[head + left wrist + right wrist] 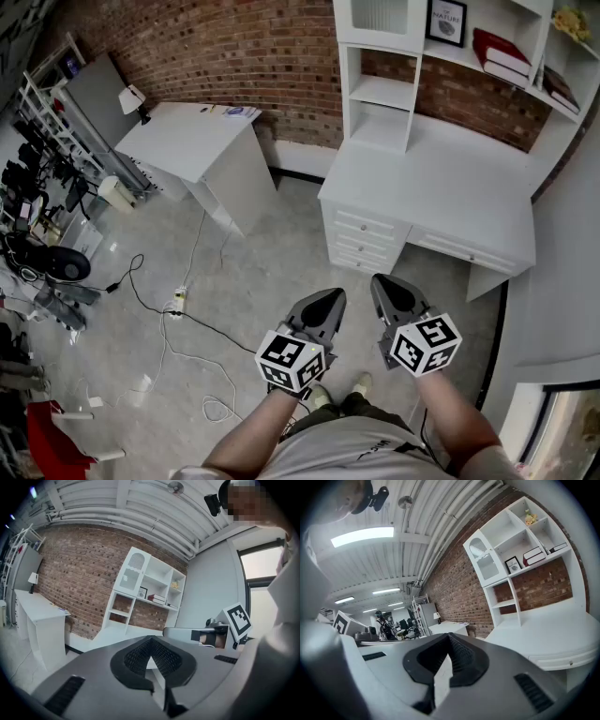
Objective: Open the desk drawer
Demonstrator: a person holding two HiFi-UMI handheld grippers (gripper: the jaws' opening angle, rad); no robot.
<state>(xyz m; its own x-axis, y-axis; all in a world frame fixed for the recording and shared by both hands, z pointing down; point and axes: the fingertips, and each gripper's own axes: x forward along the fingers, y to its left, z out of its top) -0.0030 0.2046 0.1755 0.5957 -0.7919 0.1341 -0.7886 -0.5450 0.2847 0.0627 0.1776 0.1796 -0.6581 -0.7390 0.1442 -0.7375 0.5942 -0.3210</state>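
Note:
A white desk [441, 187] with a shelf hutch [384, 56] stands against the brick wall, ahead of me and to the right. Under its top are a stack of three small drawers [364, 238] and one wide drawer [464, 251], all closed. My left gripper [330, 298] and right gripper [382, 283] hover side by side over the floor, well short of the desk. Both are shut with nothing between the jaws. The right gripper view shows the wide drawer [568, 659] under the desktop [553, 634]. The left gripper [151, 641] points toward the hutch [140, 588].
A second white table [202, 141] with a small lamp [131, 97] stands at the back left. Cables [202, 352] and a power strip [177, 301] lie on the concrete floor to my left. Racks and equipment [37, 187] line the left wall. My shoes [361, 382] show below.

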